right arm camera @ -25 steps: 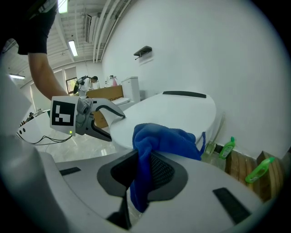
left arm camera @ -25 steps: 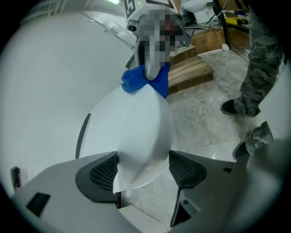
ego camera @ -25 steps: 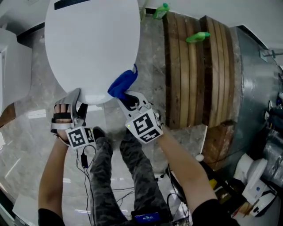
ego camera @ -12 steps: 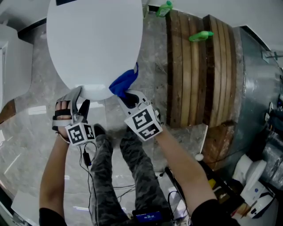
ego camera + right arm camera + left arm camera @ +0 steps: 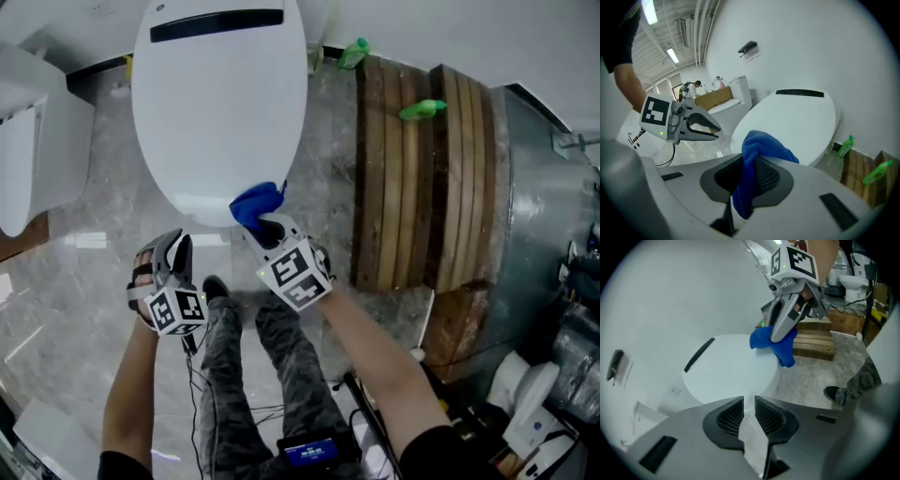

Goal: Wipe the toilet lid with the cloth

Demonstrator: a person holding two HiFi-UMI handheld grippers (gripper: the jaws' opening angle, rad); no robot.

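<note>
Cloth (image 5: 255, 201) sits clamped in right claw (image 5: 265, 225) at toilet lid (image 5: 220, 103) edge; left claw (image 5: 749, 404), just narrowed, empty.

Grey left gripper (image 5: 749, 400), camouflage trousers (image 5: 281, 366), black sleeves (image 5: 427, 455).

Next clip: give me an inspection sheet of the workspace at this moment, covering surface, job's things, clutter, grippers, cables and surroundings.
Surface: white toilet lid, closed, no marks visible.
Job's things: blue cloth, bunched at the lid's near right edge.
Clutter: green bottle by the wall; second green bottle on the wooden pallet.
Grippers: right gripper shut on the cloth. Left gripper short of the lid's front edge; its jaws have just been closing, a narrow gap left, nothing between them.
Cables: black cable trailing below the left gripper, beside the person's legs.
Surroundings: marble-look floor; another toilet nearby.
</note>
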